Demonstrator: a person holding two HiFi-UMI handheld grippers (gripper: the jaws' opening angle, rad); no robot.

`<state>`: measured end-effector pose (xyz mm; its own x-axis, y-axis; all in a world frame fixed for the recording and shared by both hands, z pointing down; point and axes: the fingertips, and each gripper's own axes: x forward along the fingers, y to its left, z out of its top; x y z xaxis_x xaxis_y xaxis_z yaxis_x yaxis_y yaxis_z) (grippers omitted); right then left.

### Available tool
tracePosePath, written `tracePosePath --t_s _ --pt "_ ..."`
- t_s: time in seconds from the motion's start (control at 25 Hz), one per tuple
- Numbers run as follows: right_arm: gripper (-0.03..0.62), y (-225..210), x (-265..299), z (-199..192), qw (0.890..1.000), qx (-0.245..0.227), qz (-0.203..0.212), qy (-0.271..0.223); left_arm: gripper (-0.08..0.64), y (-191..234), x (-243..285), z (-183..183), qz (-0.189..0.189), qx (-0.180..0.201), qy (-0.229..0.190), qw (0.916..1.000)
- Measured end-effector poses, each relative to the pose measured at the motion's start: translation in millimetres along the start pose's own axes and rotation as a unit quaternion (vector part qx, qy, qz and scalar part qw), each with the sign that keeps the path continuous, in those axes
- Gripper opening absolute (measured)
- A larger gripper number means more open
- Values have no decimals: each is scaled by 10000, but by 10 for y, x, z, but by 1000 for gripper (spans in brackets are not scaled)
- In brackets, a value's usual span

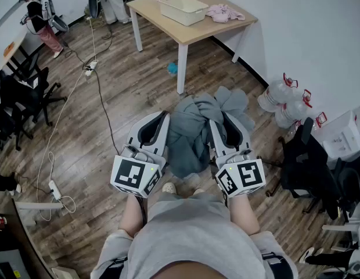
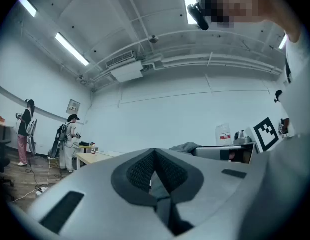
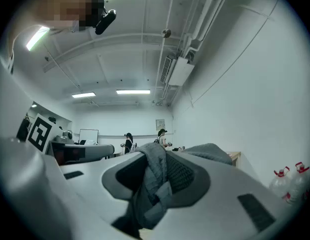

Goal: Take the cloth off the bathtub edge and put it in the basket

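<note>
A grey cloth [image 1: 194, 129] hangs bunched between my two grippers in the head view, above the wooden floor. My right gripper [image 1: 219, 124] is shut on the cloth; in the right gripper view a fold of the cloth [image 3: 154, 184] is pinched between the dark pads. My left gripper [image 1: 157, 121] stays beside the cloth, its pads [image 2: 145, 169] meeting with nothing between them. A white basket [image 1: 183, 9] stands on a wooden table [image 1: 168, 28] at the far end, well ahead of both grippers. No bathtub shows in any view.
A pink cloth [image 1: 225, 12] lies on the table next to the basket. Water jugs [image 1: 281, 95] stand along the right wall. Black chairs [image 1: 308, 161] are at the right, and more chairs [image 1: 26, 95] at the left. A cable and power strip [image 1: 90, 68] cross the floor. People stand at the far left.
</note>
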<state>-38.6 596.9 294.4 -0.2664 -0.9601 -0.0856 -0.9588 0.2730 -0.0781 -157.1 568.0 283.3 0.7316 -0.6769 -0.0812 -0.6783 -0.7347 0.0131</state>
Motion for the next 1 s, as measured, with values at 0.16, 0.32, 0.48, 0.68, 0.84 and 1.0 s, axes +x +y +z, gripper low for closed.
tracePosePath --t_s 0.16,0.32,0.48,0.68,0.84,1.0 --pt "124 46 84 -19 10000 -8 -9 -34 14 103 -1 -5 -19 -6 -26 10000" --pt "124 70 185 -15 10000 -8 -34 -41 14 207 34 11 -58 -18 -46 10000" --pt "124 95 312 -11 9999 -8 -82 -74 14 328 90 16 -137 -13 -64 9999" --pt "124 151 502 -77 9998 -33 -172 -79 14 534 137 -21 -248 -35 -75 9997" --pt "124 171 622 -155 9995 38 -306 -93 14 703 159 -54 -321 -32 -83 9994" --pt "126 116 744 -206 9989 183 -425 -75 14 876 247 -94 -354 -167 -100 9992"
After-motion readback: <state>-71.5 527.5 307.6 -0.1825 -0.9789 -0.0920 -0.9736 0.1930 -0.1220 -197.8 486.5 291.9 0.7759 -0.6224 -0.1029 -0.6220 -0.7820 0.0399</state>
